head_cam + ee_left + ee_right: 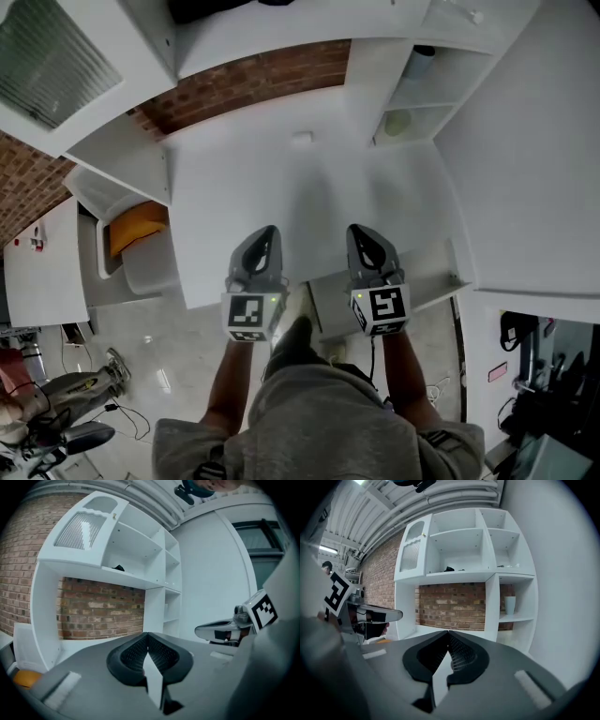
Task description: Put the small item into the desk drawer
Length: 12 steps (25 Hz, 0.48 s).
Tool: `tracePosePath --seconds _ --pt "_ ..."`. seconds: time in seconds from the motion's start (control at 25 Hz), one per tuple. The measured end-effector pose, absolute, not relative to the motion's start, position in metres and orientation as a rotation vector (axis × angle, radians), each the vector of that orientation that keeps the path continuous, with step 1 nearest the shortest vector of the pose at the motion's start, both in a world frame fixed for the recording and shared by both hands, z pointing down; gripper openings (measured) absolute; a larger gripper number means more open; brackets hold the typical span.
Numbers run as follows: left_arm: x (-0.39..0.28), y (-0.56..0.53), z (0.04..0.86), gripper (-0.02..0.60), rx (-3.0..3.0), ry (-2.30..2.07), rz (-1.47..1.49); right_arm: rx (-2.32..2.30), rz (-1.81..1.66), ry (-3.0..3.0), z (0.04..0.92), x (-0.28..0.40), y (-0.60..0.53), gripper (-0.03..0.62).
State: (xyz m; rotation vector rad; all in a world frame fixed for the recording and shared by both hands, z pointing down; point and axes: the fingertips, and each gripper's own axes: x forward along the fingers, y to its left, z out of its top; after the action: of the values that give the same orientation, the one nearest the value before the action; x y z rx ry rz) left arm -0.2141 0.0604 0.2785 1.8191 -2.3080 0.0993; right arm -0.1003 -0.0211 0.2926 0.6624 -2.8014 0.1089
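Observation:
A small white item (301, 139) lies on the white desk (234, 187), far back near the brick wall. My left gripper (269, 231) (148, 635) hangs over the desk's front edge, jaws shut with nothing between them. My right gripper (357, 229) (449, 633) is level with it a little to the right, also shut and empty. Below the right gripper a white drawer (427, 281) seems to stick out from the desk's front; its inside is hidden. Each gripper shows in the other's view, the right gripper (225, 631) and the left gripper (370, 616).
A white hutch of open shelves (459, 550) stands on the desk against a brick wall (452, 606). A pale cup (510, 605) sits in its right-hand shelf. An orange object (136, 230) lies in a white bin left of the desk. Cables trail on the floor.

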Motion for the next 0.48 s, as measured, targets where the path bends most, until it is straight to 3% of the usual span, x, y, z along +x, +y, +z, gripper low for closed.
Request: tracePosePath --seconds 0.48 --pt "-0.294 -0.011 0.346 0.012 1.824 -2.251 0.116 0.615 0.123 -2.729 0.354 -0.190 -0.073 0.003"
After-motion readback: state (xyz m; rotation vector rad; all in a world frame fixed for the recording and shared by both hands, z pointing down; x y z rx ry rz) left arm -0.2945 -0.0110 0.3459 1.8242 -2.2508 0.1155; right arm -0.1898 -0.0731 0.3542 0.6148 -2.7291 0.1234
